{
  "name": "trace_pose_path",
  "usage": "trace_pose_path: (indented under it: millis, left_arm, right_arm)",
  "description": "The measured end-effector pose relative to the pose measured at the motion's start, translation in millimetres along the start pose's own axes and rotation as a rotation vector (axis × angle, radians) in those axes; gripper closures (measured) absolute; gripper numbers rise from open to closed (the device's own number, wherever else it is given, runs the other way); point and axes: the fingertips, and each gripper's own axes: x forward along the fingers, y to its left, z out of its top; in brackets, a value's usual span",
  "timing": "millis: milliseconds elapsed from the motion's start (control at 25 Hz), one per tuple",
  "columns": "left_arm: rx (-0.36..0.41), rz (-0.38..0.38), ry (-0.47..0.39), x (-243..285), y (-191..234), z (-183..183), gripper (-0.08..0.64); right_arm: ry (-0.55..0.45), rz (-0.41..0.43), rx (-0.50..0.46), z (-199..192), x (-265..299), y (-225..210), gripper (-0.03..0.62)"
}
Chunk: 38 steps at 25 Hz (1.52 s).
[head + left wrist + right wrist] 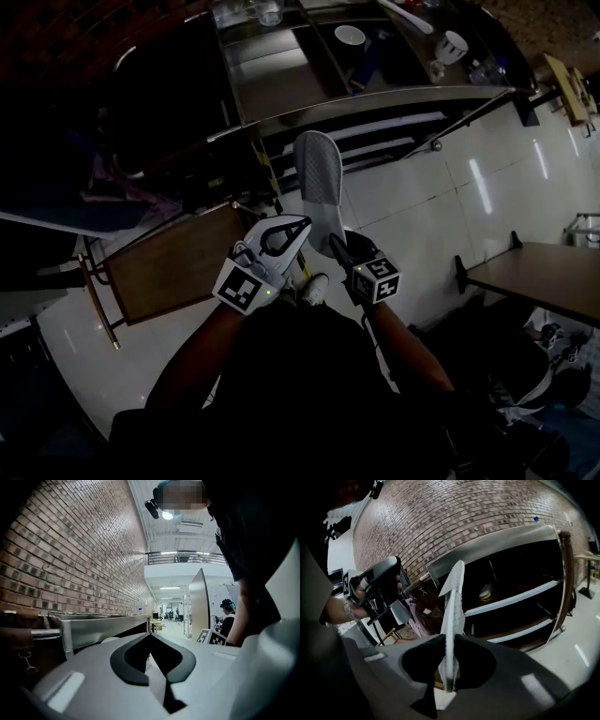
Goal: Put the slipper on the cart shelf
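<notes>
Step in hand: carry to the cart, placement not yet done.

- Right hand-held gripper [450,641]: jaws clamped on the slipper [452,611], pinching one end through its thickness. The rest stands free beyond the jaws, edge-on in the right gripper view.
- Head view: the slipper [319,178] is in the air, just in front of the cart [375,98], with its free end pointing at the cart. It touches no shelf.
- Left hand-held gripper [151,637]: jaws closed tip to tip, with nothing between them. It is held just beside the right one and takes no part in the grip.

Next move (judgement):
- Advance the right hand-held gripper toward the cart and feed the free end into a shelf opening.
- Roll the wrist so the slipper lies flat rather than on edge, and set it down before the jaws part.
- The shelf fronts look shallow, so the end could catch on a shelf lip [511,603].

Counts:
- Slipper in the grip: 1.
- Hand-held grippers: 2.
- Cart: 1.
- Pale shelf edges below the cart's steel top, right gripper view: 2.
- One pale thing [486,591] lies inside the cart on the upper shelf. I cannot tell whether it is a second slipper.
- On the cart top: 1 bowl [350,35] and 1 cup [453,44].
</notes>
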Motion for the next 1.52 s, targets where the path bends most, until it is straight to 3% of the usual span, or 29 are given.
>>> trace_pose_path:
  millis: [320, 880, 1120, 1320, 1400, 1520]
  left_arm:
    - [-0.02, -0.015, -0.01, 3.8, 34.7, -15.9, 0.557]
    - [-0.048, 0.132, 0.053, 44.6, 82.2, -31.4, 0.557]
    - [-0.054, 0.176, 0.073, 59.3, 100.5, -45.7, 0.557]
    - [-0.064, 0.285, 0.118, 65.0, 131.6, -72.0, 0.557]
    - [-0.037, 0.29, 0.14, 67.3, 138.6, -82.0, 0.557]
    - [-0.07, 0.288, 0.133, 69.1, 138.8, -87.9, 0.557]
  right_arm:
    - [0.076, -0.012, 0.033, -5.1, 56.8, -18.5, 0.529]
    - [0.122, 0.131, 0.114, 61.9, 163.1, -75.2, 0.529]
    - [0.108, 0.098, 0.038, 87.4, 193.3, -87.9, 0.529]
    - [0.079, 0.062, -0.011, 101.1, 207.7, -89.7, 0.529]
    - [0.073, 0.053, -0.013, 103.6, 214.2, -89.1, 0.529]
    - [0.075, 0.031, -0.015, 106.3, 223.3, -93.9, 0.528]
